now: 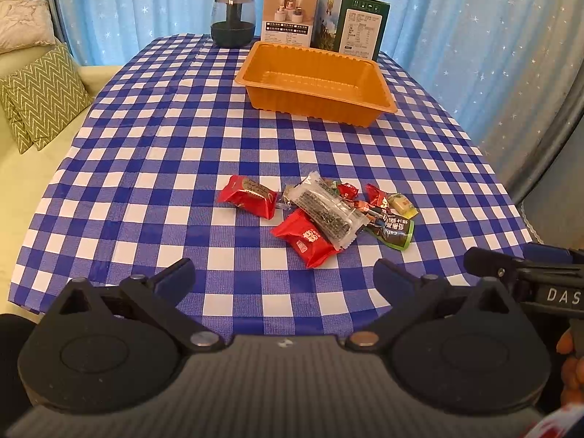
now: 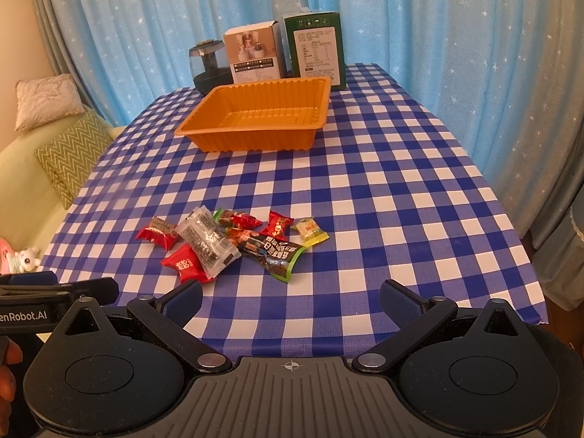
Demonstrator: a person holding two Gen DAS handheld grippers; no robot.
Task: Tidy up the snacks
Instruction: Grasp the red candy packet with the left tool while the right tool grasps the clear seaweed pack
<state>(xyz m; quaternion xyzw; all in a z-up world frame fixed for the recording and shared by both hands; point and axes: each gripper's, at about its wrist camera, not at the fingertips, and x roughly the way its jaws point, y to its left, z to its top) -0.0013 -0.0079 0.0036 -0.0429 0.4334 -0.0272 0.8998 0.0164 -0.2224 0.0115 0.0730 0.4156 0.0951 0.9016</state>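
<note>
A small heap of wrapped snacks lies on the checked tablecloth: a red packet point(image 1: 248, 197), another red packet point(image 1: 310, 242) under a clear packet of dark sticks point(image 1: 325, 211), a dark green-edged pouch point(image 1: 392, 231), small red candies point(image 1: 377, 197) and a yellow candy point(image 1: 401, 205). The same heap shows in the right wrist view, with the clear packet point(image 2: 208, 241) and dark pouch point(image 2: 275, 252). An empty orange tray point(image 1: 317, 87) point(image 2: 255, 120) stands farther back. My left gripper point(image 1: 283, 273) and right gripper point(image 2: 290, 294) both hover open just before the heap, holding nothing.
Behind the tray stand a dark glass jar point(image 1: 233, 18), a white box point(image 1: 290, 16) and a green box point(image 1: 359, 27). Blue starred curtains hang behind. A sofa with a zigzag cushion point(image 1: 40, 98) sits left of the table. The table's near edge point(image 2: 401, 339) lies under the grippers.
</note>
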